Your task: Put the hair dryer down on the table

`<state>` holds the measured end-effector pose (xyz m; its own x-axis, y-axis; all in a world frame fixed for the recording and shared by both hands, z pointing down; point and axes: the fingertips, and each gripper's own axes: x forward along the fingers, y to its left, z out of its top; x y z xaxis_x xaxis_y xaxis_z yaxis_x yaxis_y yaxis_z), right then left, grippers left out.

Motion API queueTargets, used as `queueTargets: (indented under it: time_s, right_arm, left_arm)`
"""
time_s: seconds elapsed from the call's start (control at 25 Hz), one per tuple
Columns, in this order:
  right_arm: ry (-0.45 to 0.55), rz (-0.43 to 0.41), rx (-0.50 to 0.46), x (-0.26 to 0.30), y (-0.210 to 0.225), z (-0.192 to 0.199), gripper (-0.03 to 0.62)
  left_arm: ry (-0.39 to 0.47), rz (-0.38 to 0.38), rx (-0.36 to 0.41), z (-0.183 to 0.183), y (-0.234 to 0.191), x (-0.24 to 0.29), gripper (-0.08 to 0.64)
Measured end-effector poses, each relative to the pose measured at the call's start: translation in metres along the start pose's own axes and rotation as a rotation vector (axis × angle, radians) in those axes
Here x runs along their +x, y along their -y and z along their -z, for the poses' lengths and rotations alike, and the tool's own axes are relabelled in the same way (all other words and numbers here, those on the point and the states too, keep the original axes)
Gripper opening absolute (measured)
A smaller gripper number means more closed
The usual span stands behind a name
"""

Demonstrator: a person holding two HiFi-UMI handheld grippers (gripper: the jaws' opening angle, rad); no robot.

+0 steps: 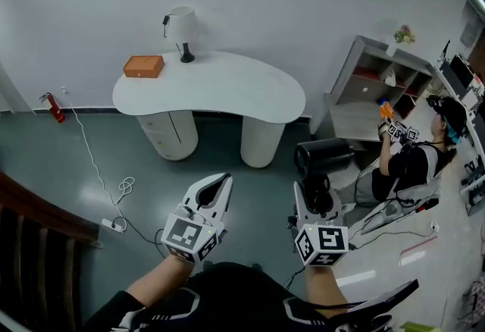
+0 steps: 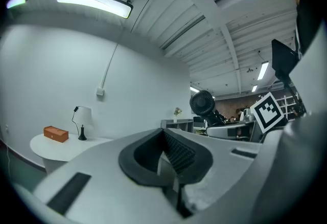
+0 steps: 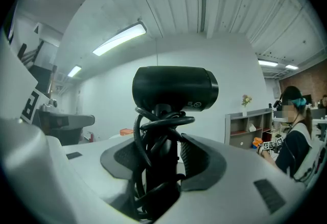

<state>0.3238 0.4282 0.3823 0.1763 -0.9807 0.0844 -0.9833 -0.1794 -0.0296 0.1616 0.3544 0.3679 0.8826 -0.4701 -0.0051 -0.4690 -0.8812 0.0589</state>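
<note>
The black hair dryer (image 3: 174,87) stands upright in the right gripper (image 3: 161,161), its barrel above the jaws and its handle, wound with black cord, clamped between the pads. In the head view the dryer (image 1: 324,156) is held in the air, well short of the white kidney-shaped table (image 1: 227,92), which carries an orange box (image 1: 144,66) and a white table lamp (image 1: 182,31). Both forearms reach forward with the grippers level. The left gripper (image 2: 168,156) has its jaws together on nothing.
</note>
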Motion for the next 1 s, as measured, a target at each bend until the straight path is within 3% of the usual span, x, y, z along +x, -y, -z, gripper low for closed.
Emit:
queueTargets:
  time_s: [0.36, 1.0]
  right_arm:
    - [0.028, -0.008, 0.017, -0.003, -0.01, -0.009, 0.233]
    - [0.061, -0.009, -0.007, 0.031, -0.071, -0.02, 0.232]
  left_arm:
    - [0.011, 0.004, 0.008, -0.005, -0.001, -0.015, 0.005]
    - [0.018, -0.031, -0.012, -0.006, -0.073, -0.05, 0.005]
